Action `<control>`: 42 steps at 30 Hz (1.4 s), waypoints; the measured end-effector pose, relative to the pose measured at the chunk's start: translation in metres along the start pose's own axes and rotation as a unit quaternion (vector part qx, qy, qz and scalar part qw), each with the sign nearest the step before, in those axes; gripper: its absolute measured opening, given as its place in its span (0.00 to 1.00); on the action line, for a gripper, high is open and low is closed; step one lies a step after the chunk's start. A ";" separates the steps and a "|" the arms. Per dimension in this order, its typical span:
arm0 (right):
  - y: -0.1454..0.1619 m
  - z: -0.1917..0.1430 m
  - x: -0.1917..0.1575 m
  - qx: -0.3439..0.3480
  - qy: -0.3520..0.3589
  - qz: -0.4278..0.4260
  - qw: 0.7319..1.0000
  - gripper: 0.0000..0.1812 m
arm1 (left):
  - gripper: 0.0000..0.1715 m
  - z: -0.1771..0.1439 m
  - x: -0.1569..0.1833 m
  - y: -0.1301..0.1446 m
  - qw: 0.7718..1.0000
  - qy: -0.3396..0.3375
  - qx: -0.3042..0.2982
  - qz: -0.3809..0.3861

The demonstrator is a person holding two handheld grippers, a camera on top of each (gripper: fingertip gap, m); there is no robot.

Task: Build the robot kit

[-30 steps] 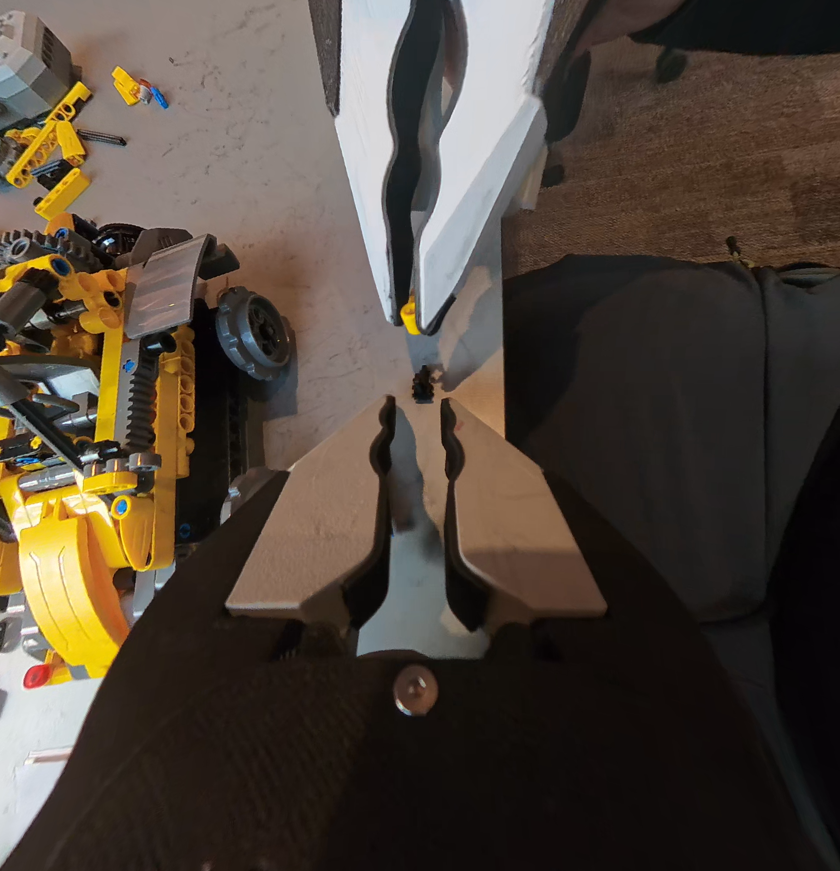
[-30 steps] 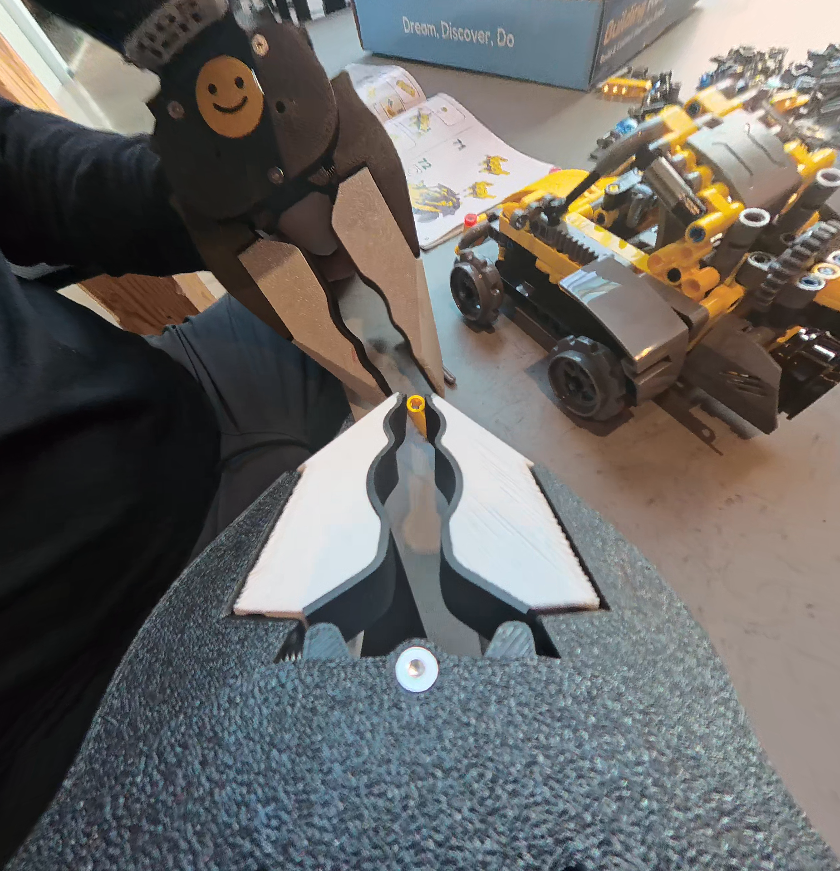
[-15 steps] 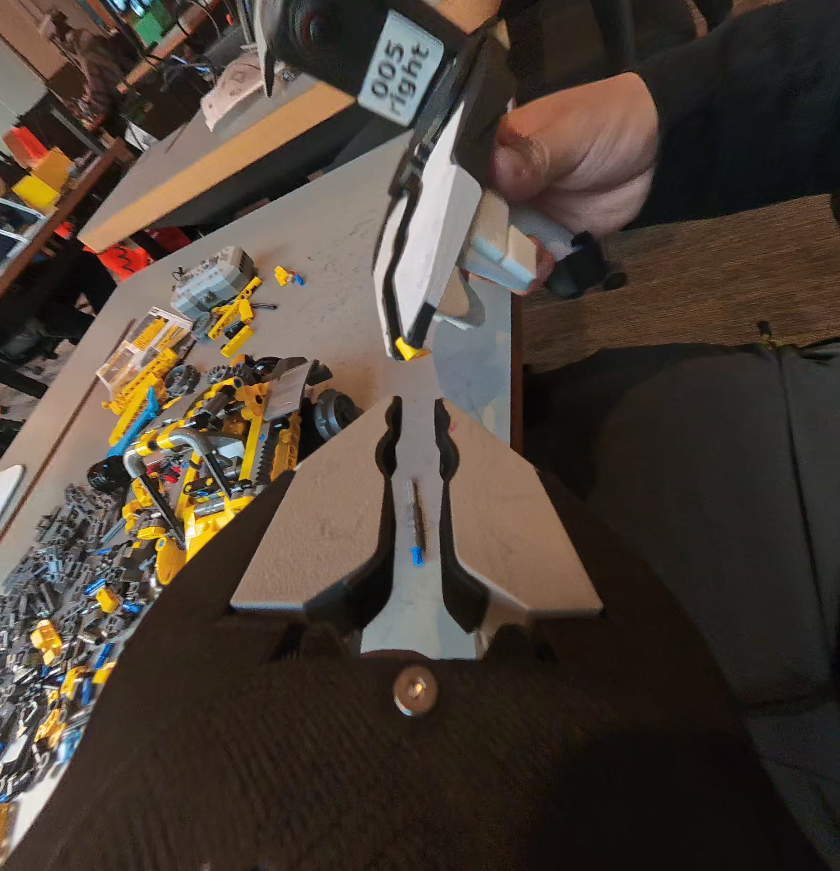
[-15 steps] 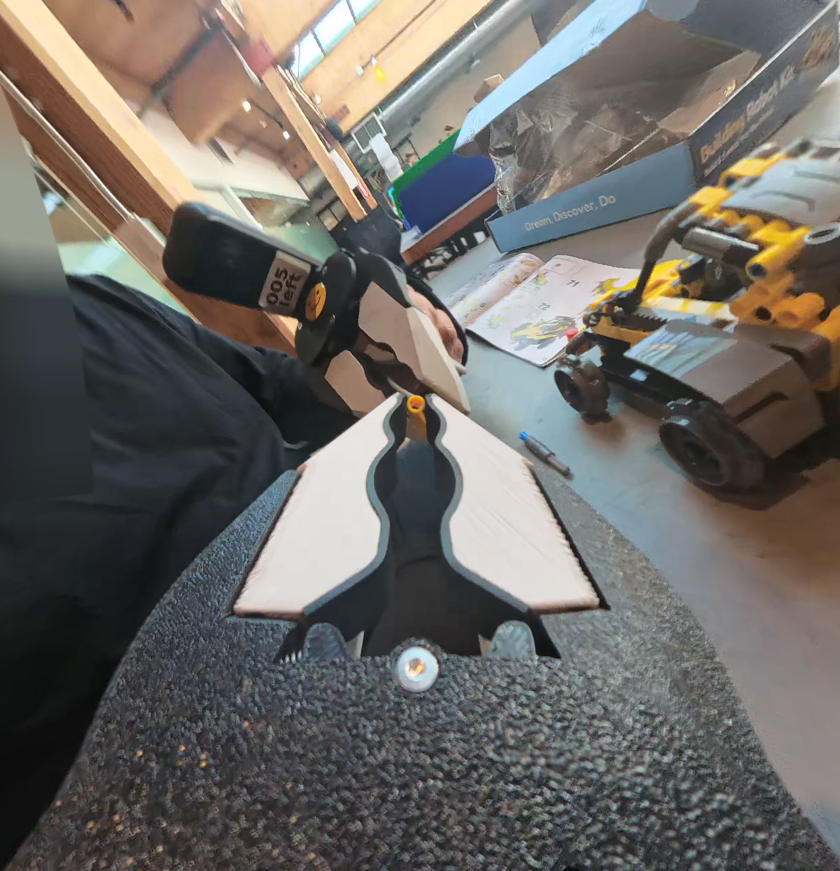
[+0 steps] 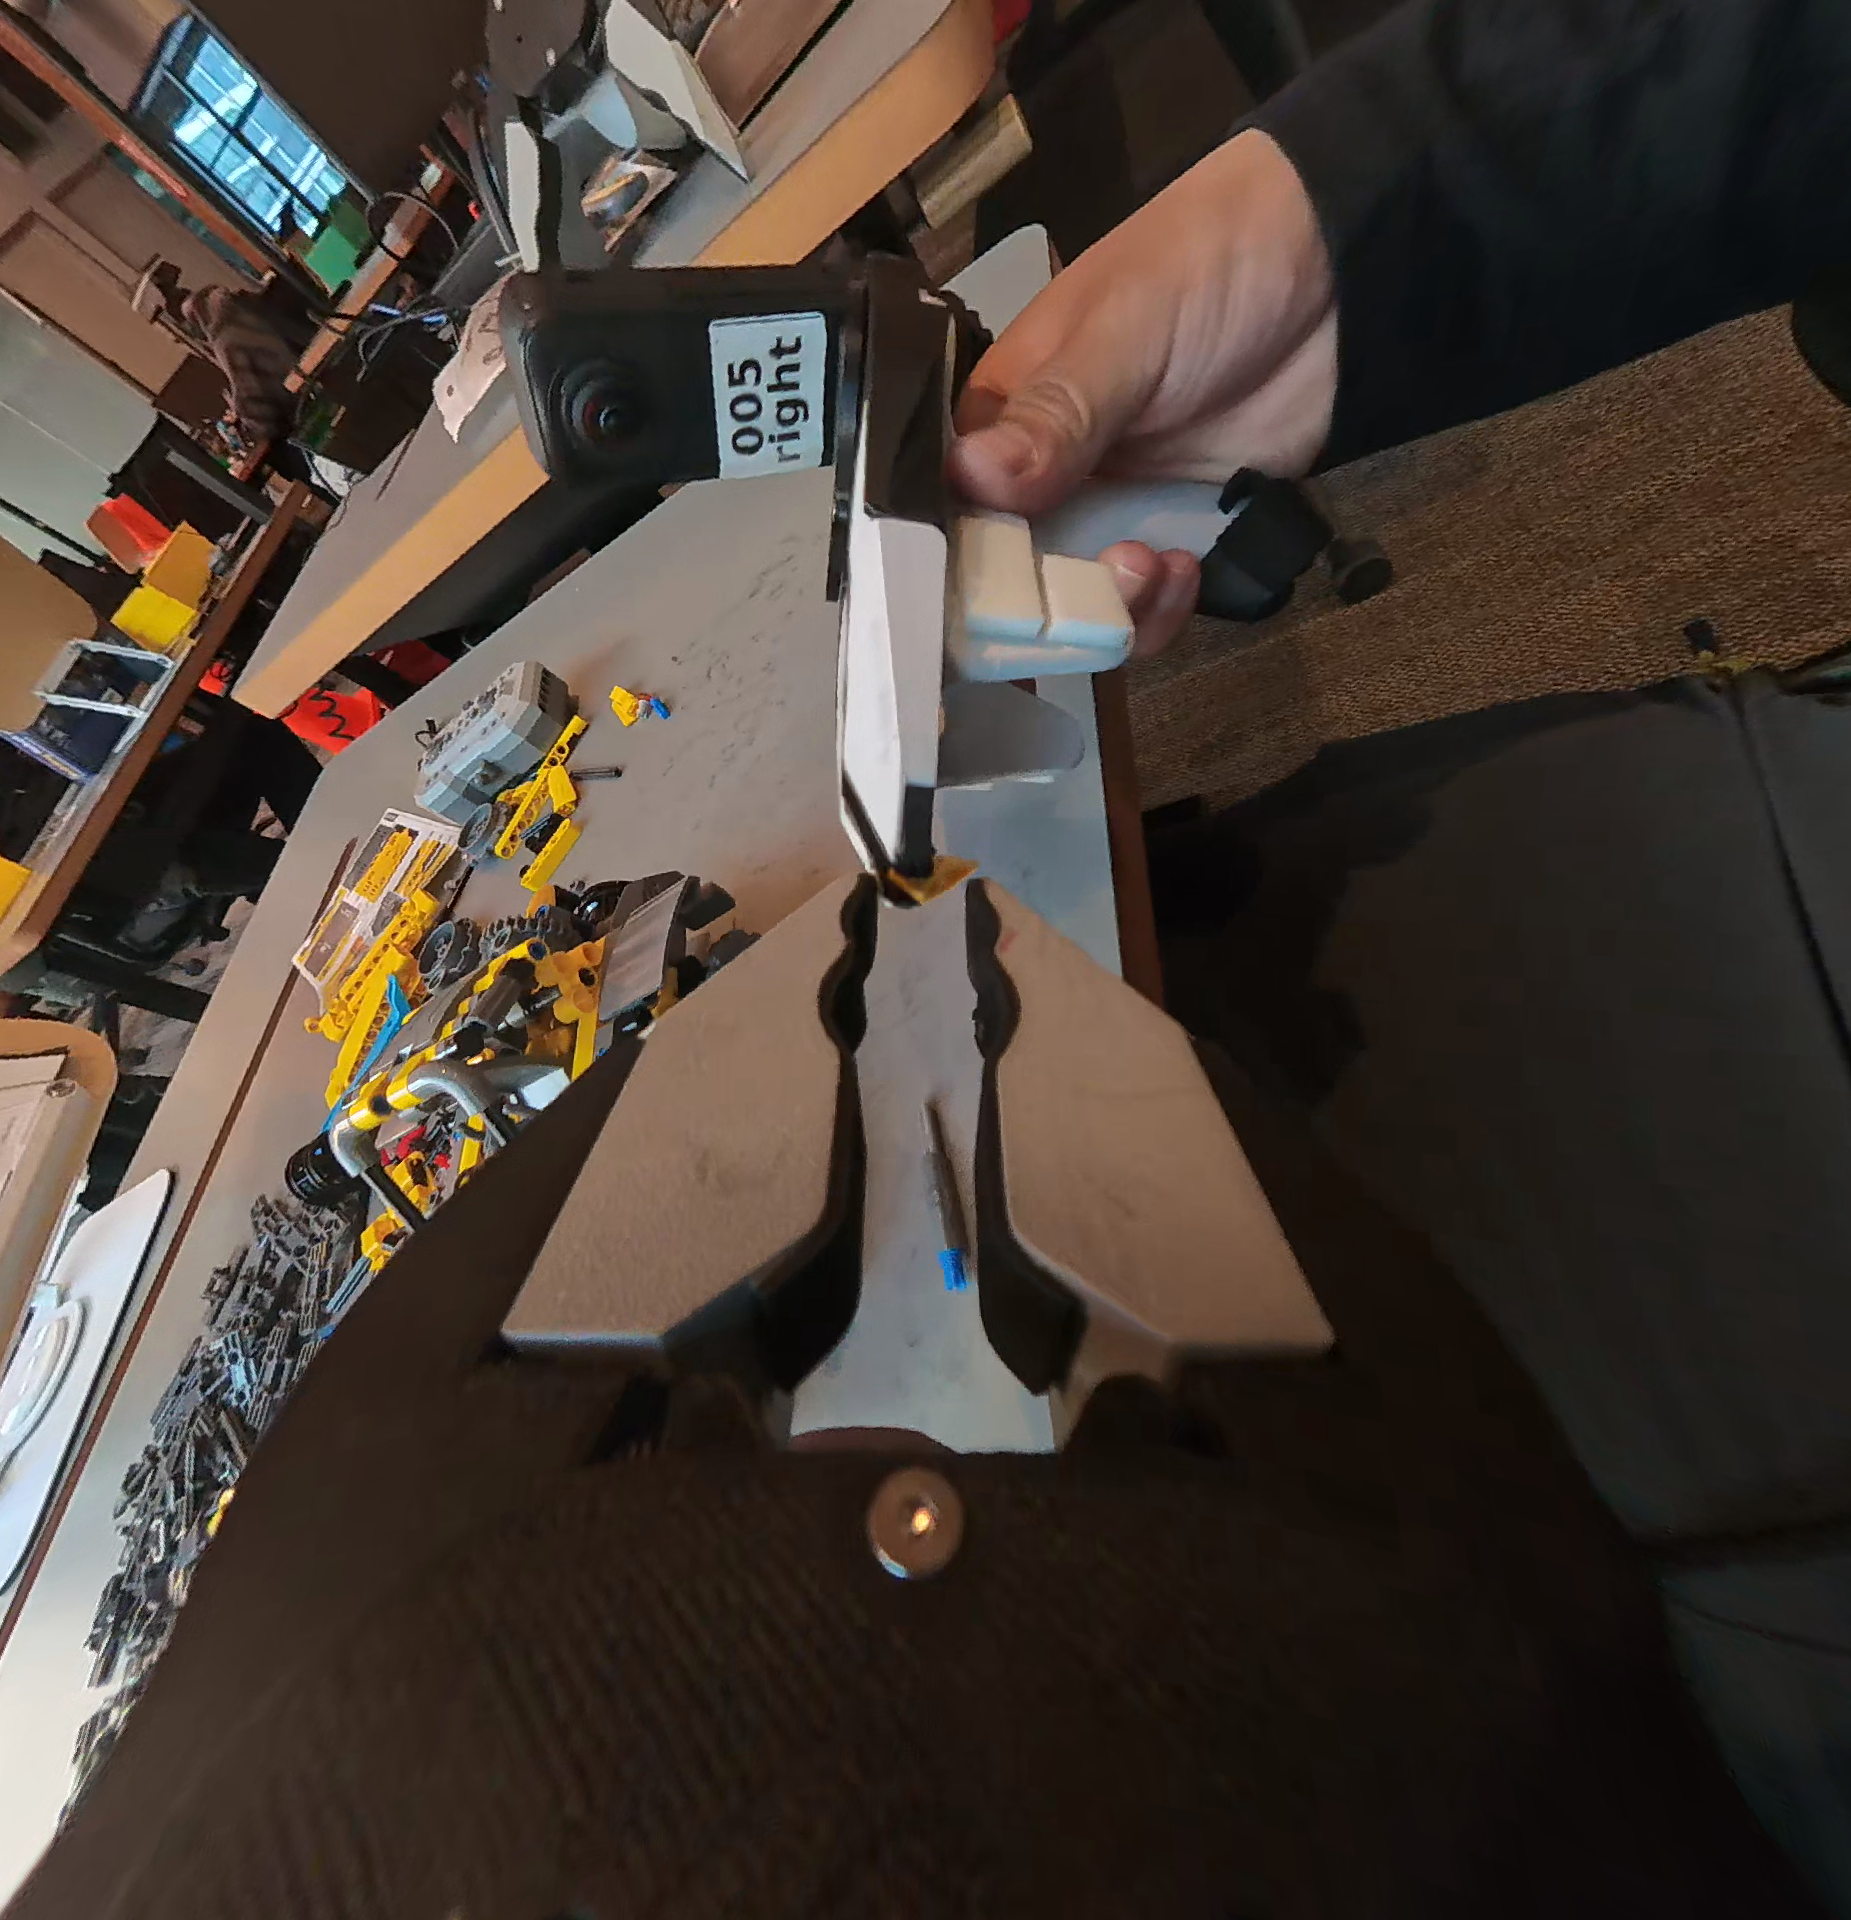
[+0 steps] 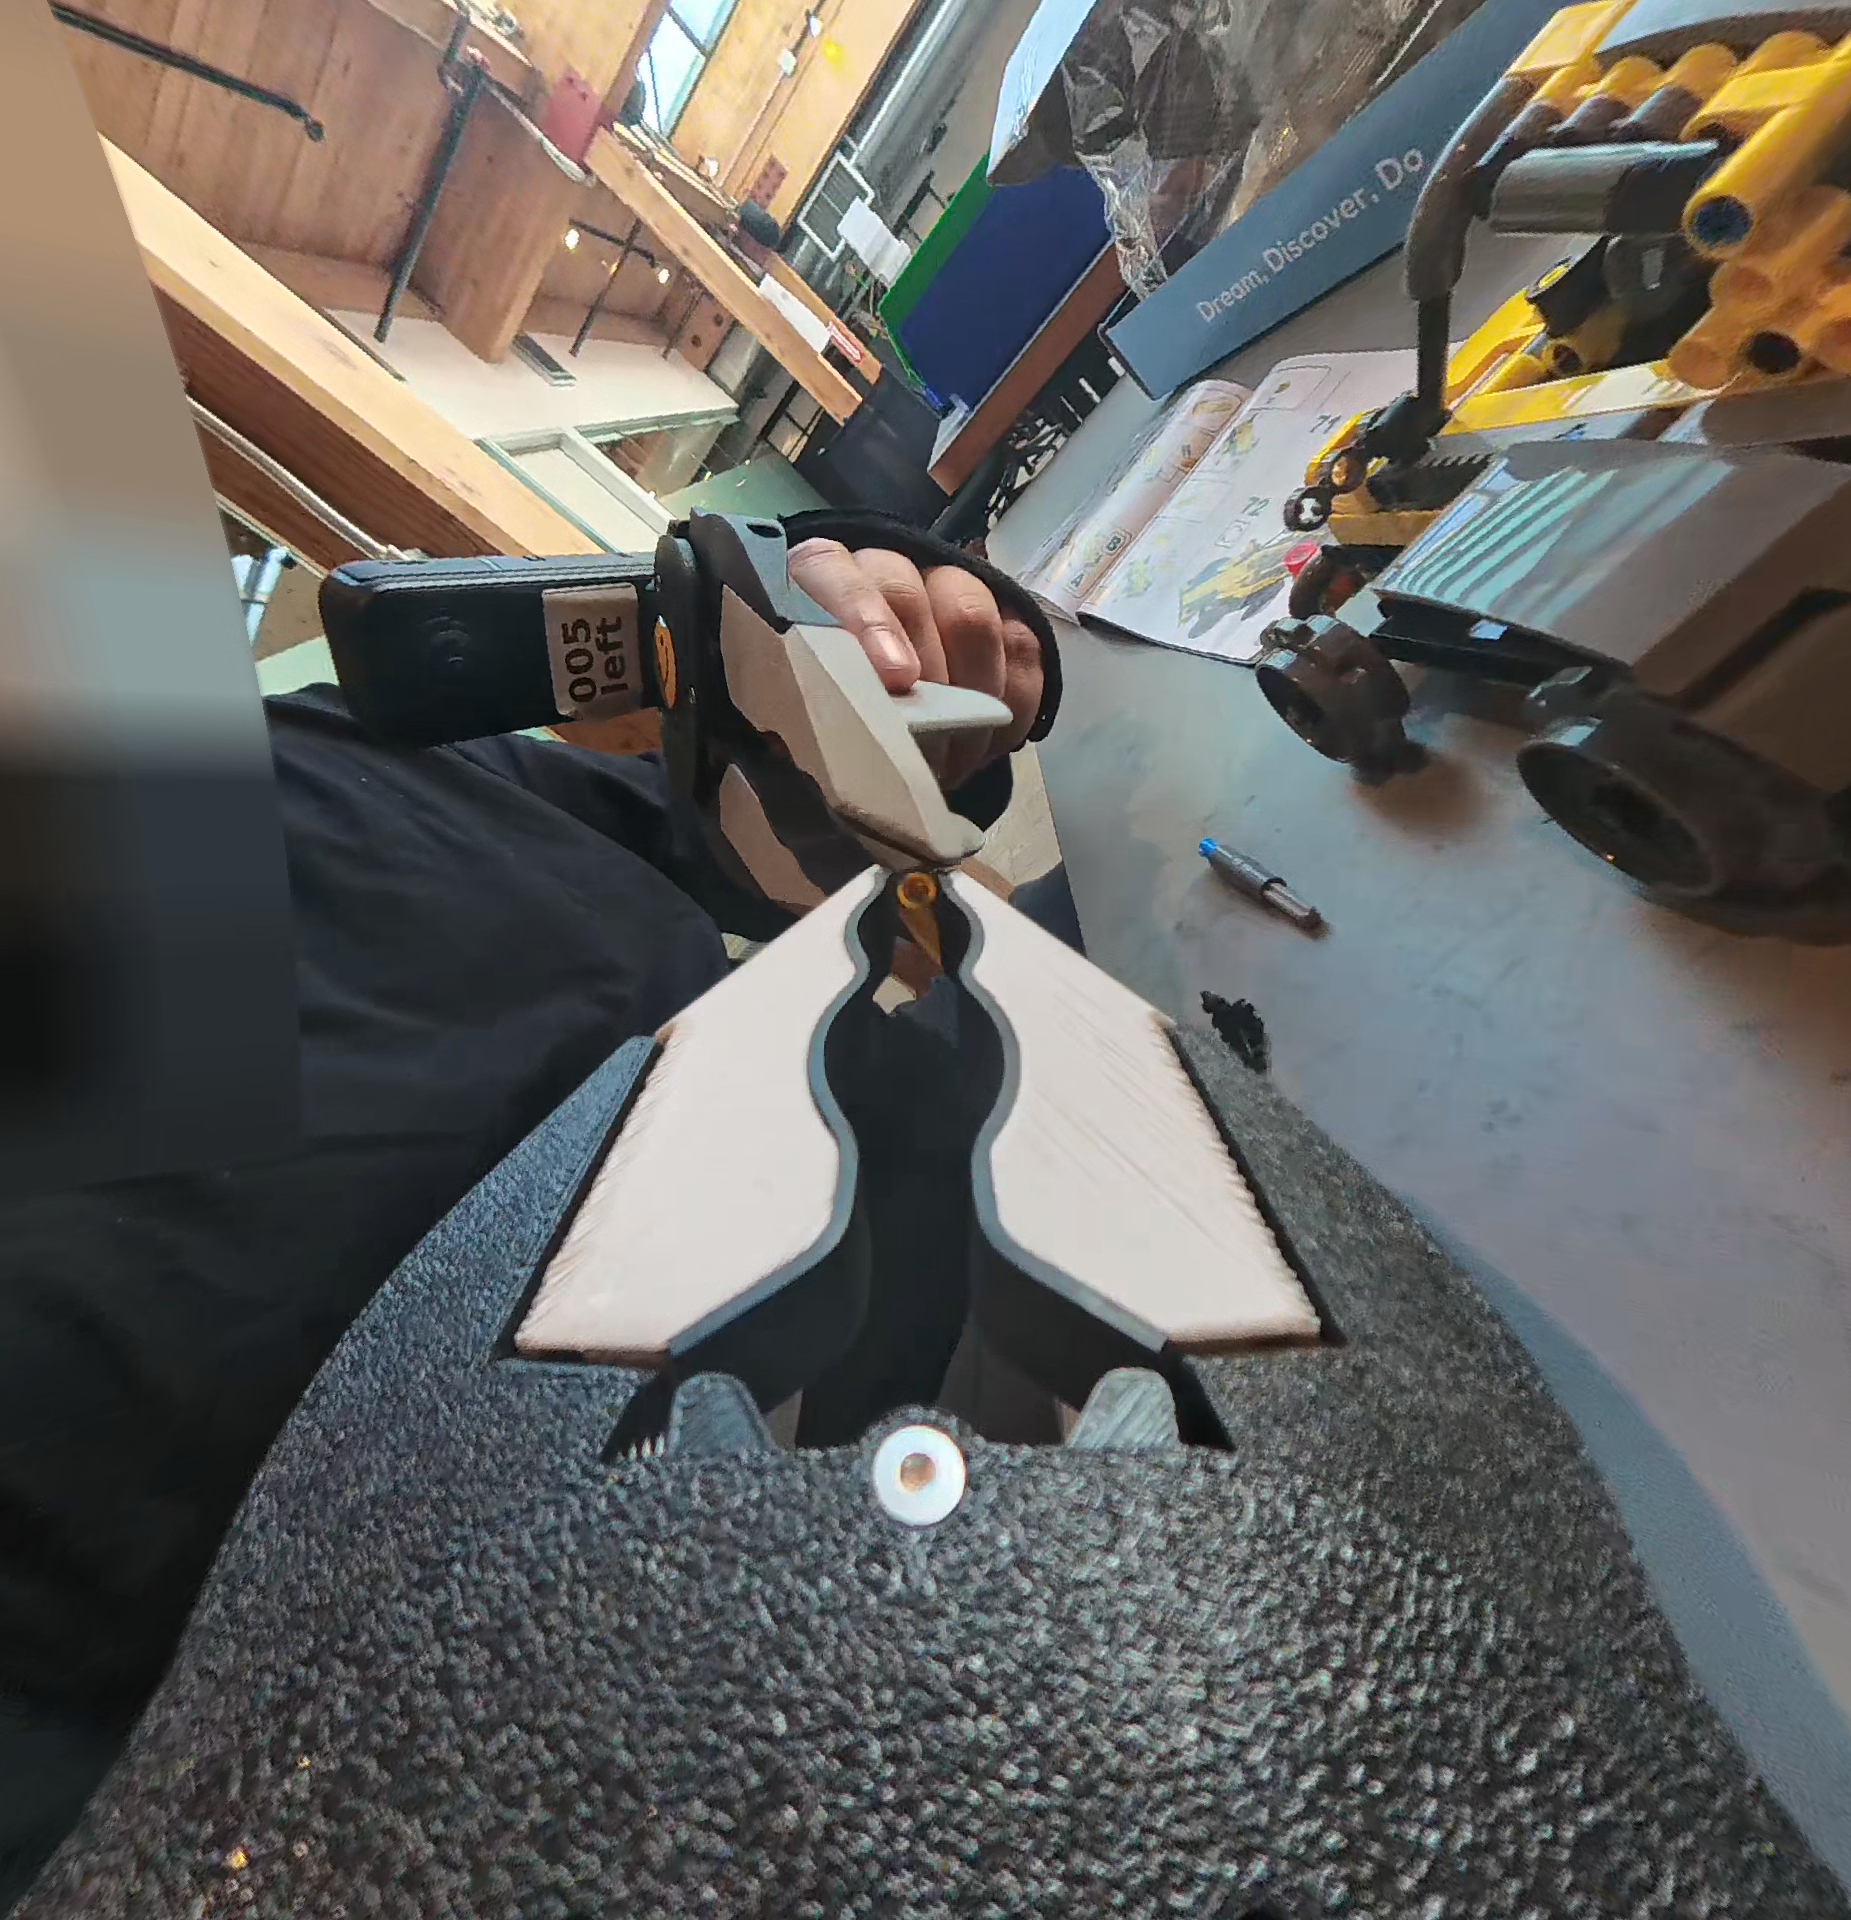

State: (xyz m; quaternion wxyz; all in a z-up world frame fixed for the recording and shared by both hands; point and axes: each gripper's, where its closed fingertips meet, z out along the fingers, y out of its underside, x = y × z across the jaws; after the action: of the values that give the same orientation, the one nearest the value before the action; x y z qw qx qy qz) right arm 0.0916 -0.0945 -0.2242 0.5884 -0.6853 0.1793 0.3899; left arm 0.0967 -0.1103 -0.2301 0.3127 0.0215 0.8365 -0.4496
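The right gripper [image 6: 916,894], with its two flat white fingers, is pinched shut on a small yellow plastic peg [image 6: 916,896] right at its tips; in the left wrist view that peg [image 5: 926,881] pokes out sideways under the white tips [image 5: 893,831]; the left gripper [image 5: 916,899], with its two flat grey fingers, has its jaws apart with nothing between them, and its tips are just beside the yellow peg; I cannot tell if they touch it; both grippers are up above the grey table top [image 5: 734,665] near its edge; a thin grey metal pin with a blue end [image 5: 945,1195] lies on the table under the left gripper; a tiny black plastic bit [image 6: 1235,1023] lies near it; the yellow and grey toy brick car with black wheels [image 6: 1648,582] stands farther along the table; an open paper booklet with pictures [image 6: 1181,520] lies beyond the car; a heap of small dark and yellow loose bricks [image 5: 235,1392] covers the far side.
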 end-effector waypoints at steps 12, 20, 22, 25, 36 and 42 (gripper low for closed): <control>-0.004 0.002 0.004 0.008 0.014 0.006 1.000 0.03 | 0.04 0.000 -0.006 0.001 0.999 -0.037 0.003 0.026; -0.004 -0.002 0.005 -0.004 0.037 -0.028 0.999 0.02 | 0.04 -0.003 -0.005 0.001 0.998 -0.046 0.019 0.033; -0.004 -0.002 0.003 -0.003 0.036 -0.032 0.999 0.02 | 0.04 -0.004 -0.005 0.000 0.998 -0.048 0.025 0.037; -0.004 -0.001 0.003 -0.007 0.038 -0.039 0.998 0.02 | 0.04 -0.004 -0.005 0.000 0.997 -0.051 0.027 0.044; 0.000 0.002 -0.004 -0.030 0.053 -0.104 0.993 0.02 | 0.04 -0.008 -0.001 -0.005 0.996 -0.045 0.057 0.059; 0.000 0.004 0.007 -0.077 0.193 -0.286 0.935 0.01 | 0.05 -0.005 -0.002 0.007 0.999 -0.036 0.037 0.016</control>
State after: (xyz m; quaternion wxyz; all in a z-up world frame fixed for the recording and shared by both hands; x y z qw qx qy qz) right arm 0.0947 -0.0887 -0.2290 0.5745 -0.8130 0.0549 0.0780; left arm 0.0983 -0.1015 -0.2319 0.3484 0.0306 0.8070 -0.4759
